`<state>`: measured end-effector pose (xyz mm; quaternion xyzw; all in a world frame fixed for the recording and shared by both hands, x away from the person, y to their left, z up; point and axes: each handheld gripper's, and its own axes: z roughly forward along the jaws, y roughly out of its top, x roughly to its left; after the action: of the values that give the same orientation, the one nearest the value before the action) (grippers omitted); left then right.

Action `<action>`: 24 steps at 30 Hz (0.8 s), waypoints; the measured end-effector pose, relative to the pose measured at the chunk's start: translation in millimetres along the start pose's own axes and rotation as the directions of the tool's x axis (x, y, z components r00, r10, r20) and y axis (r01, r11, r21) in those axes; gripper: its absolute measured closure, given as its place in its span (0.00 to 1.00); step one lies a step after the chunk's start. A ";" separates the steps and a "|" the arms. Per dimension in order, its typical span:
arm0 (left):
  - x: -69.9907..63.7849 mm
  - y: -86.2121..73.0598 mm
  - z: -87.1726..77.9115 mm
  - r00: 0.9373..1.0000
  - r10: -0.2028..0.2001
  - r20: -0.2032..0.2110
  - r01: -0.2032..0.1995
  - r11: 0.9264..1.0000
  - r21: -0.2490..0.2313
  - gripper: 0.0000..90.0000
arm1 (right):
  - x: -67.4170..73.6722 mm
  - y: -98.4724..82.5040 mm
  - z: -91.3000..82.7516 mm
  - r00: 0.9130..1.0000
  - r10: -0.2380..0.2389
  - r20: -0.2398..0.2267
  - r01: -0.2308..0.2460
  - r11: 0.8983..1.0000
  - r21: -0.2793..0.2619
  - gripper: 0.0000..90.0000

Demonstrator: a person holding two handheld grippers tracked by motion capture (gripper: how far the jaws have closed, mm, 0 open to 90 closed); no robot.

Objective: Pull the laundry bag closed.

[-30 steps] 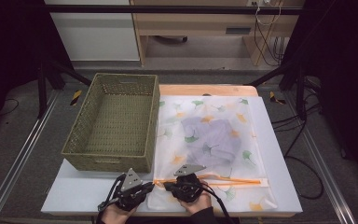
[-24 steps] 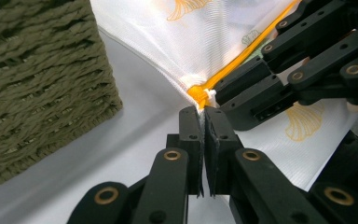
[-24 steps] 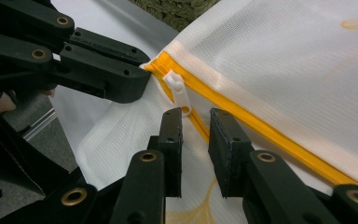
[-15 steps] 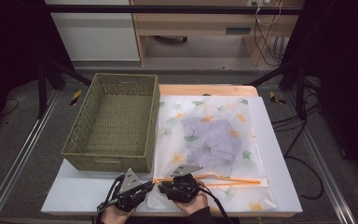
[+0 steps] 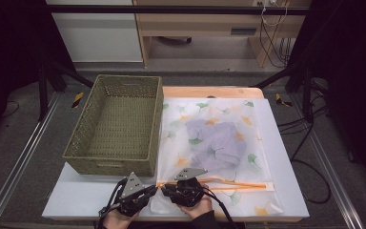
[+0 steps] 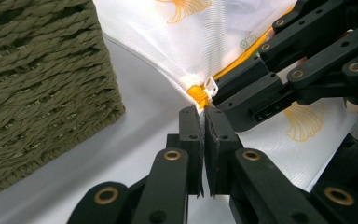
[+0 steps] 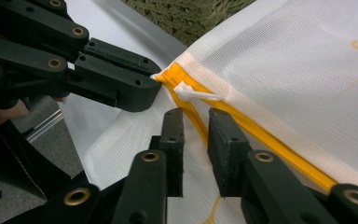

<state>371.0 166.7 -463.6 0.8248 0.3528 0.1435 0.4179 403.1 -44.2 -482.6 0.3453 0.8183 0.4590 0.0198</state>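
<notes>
Mesh laundry bag [image 5: 219, 143] is laid flat right of wicker basket [image 5: 116, 126] | left gripper [image 6: 200, 114] is clamped on bag's corner | right gripper [image 7: 196, 123], slightly parted after just opening, is set astride orange zipper [image 7: 261, 135] | white zipper pull [image 7: 193, 93] is seen just ahead, zipper running rightward.

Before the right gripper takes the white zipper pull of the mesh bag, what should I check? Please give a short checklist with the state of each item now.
1. Left gripper shut on the corner of the white leaf-printed mesh laundry bag at the end of the orange zipper: ok.
2. Right gripper has its jaws open, with a gap between them: ok.
3. Small white plastic zipper pull between the right jaws: not ok, it lies just beyond their tips.
4. Pull free and not covered: ok.
5. Two grippers apart from each other: cannot tell, they stand very close.
6. Green woven basket away from the zipper line: ok.
</notes>
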 end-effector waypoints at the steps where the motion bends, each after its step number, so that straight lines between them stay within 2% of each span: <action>1: 0.1 -0.2 0.3 1.000 0.001 0.001 -0.001 1.000 0.003 0.95 | -0.5 0.0 -0.3 1.000 -0.005 0.007 0.005 1.000 -0.005 0.82; 8: 0.1 0.1 -0.3 1.000 0.000 0.000 0.000 1.000 0.000 0.95 | -2.8 1.6 -3.2 0.999 -0.008 0.047 0.009 1.000 -0.020 0.76; 12: 0.9 0.3 -0.2 1.000 -0.001 -0.001 0.001 1.000 0.009 0.95 | -3.0 3.0 -3.1 0.999 -0.028 0.041 0.028 0.999 -0.015 0.76; 16: 0.4 -0.7 2.6 1.000 0.007 0.001 -0.007 1.000 0.031 0.95 | -2.7 3.5 -3.7 0.999 -0.034 0.019 0.034 0.999 -0.018 0.84; 20: 0.7 -0.2 1.5 1.000 0.005 0.001 -0.005 1.000 0.021 0.95 | -1.5 3.6 -2.5 0.999 -0.039 0.016 0.039 0.999 -0.001 0.95; 24: 0.4 -0.5 1.9 1.000 0.006 0.001 -0.006 1.000 0.022 0.95 | -0.4 3.6 -1.9 0.999 -0.040 0.007 0.040 0.999 0.001 0.97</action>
<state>372.0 166.1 -465.1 0.8306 0.3517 0.1404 0.4083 404.8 -44.6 -478.8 0.3305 0.8253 0.4568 0.0318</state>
